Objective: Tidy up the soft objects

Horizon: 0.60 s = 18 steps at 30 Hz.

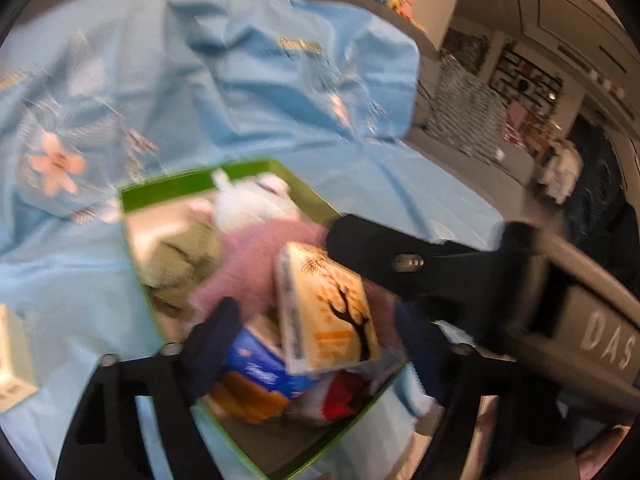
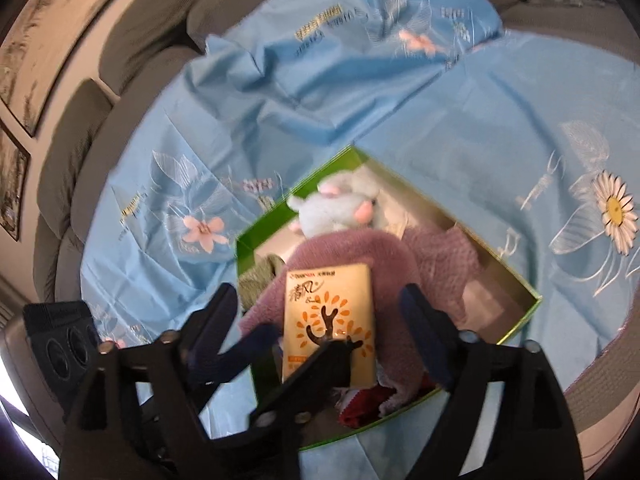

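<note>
A green box (image 1: 168, 188) (image 2: 316, 176) sits on a blue flowered cloth and holds soft things: a pale blue plush toy (image 2: 340, 208) (image 1: 248, 200), a mauve towel (image 2: 360, 256) (image 1: 256, 264), an olive cloth (image 1: 180, 260) and a yellow tissue pack with a tree print (image 1: 328, 312) (image 2: 330, 316) lying on top. My left gripper (image 1: 316, 344) is open, its fingers either side of the pack, just above the box. My right gripper (image 2: 320, 312) is open over the same pack. The other gripper's fingers (image 2: 256, 344) reach in from below in the right wrist view.
A blue packet (image 1: 260, 364), an orange item and red cloth (image 1: 340, 400) lie at the box's near end. A white box (image 1: 12, 360) stands at the left on the cloth (image 1: 280, 120). Grey sofa cushions (image 2: 132, 40) lie behind.
</note>
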Tool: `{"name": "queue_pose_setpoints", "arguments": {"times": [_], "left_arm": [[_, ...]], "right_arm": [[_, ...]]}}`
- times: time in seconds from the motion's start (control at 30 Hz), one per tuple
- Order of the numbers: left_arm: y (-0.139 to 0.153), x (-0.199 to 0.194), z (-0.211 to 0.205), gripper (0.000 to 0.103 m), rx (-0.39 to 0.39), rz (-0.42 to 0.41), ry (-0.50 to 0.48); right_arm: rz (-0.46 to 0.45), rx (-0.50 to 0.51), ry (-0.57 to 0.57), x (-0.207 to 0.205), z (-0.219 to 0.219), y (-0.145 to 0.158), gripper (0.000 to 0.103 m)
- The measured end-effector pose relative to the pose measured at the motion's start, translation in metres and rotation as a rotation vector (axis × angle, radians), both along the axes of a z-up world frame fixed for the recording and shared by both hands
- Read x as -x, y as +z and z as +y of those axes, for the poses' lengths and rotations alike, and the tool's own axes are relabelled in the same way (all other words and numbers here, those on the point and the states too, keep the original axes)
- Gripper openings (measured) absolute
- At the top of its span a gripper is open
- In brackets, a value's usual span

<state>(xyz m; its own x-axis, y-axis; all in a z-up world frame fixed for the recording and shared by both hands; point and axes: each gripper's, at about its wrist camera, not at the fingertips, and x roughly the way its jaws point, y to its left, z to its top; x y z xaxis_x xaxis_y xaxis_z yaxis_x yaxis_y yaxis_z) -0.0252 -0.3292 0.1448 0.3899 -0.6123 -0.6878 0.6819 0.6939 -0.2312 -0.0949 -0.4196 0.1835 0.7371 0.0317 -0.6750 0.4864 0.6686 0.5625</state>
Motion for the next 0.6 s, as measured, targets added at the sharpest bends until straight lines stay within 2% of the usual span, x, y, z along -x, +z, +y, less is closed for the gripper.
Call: {"name": "queue_pose_setpoints", "arguments": {"times": [0.07,0.13,0.4,0.6], "left_arm": [[0.009,0.004,0.009,0.089,0.017,-0.026,0.006],[0.015,0.006,0.015,0.094,0.025,-0.023,0.006],[0.027,0.013,0.031,0.094,0.004,-0.062,0.048],[0.026,0.012,0.045,0.094,0.025,-0.041,0.068]], "right_arm": [[-0.037,0.003,-0.006,0.008,-0.001,0.007,0.096],[-0.043,0.01,-0.011,0.013,-0.001,0.011,0.097],[0.003,0.107,-0.039,0.019,0.009,0.023,0.101],[0.01,0.146,-0.037,0.019,0.016,0.028,0.102]]}}
